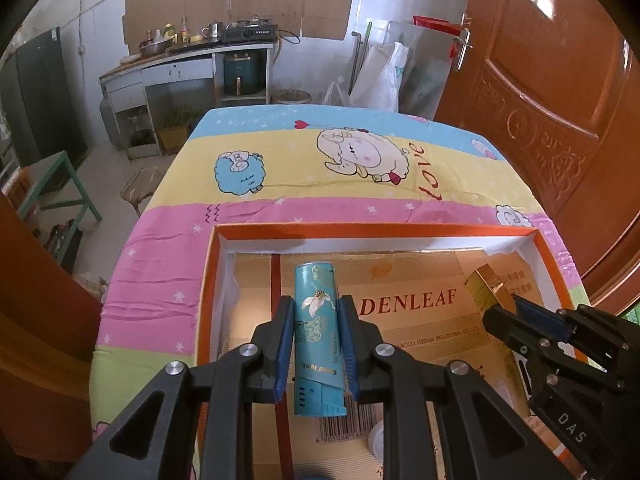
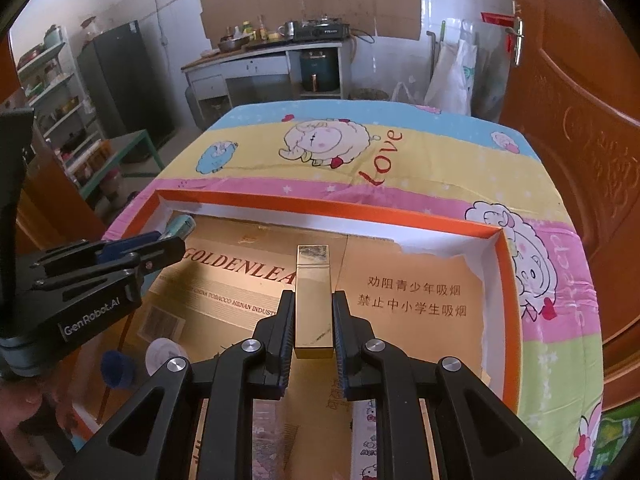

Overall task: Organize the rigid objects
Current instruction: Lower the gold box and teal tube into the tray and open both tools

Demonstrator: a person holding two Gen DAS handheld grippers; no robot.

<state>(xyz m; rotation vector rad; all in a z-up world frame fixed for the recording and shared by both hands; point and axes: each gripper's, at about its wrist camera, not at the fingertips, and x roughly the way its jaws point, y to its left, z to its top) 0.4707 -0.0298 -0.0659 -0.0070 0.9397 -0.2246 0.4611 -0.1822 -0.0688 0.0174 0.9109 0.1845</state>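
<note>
My left gripper [image 1: 316, 312] is shut on a teal cylindrical tube [image 1: 318, 332] with a flower print, held over the left part of an orange-rimmed box [image 1: 360, 230] lined with brown cardboard. My right gripper [image 2: 313, 304] is shut on a gold rectangular box [image 2: 313, 300], held over the middle of the same orange-rimmed box [image 2: 320, 208]. The right gripper with the gold box [image 1: 486, 284] shows at the right of the left wrist view. The left gripper [image 2: 160, 246] with the teal tube [image 2: 182, 226] shows at the left of the right wrist view.
The box lies on a table with a cartoon sheep cloth [image 1: 320, 160]. A white round lid [image 2: 162, 354] and a blue cap [image 2: 116, 366] lie at the box's near left. Patterned packets [image 2: 366, 440] lie near its front. A brown door [image 1: 560, 120] stands right.
</note>
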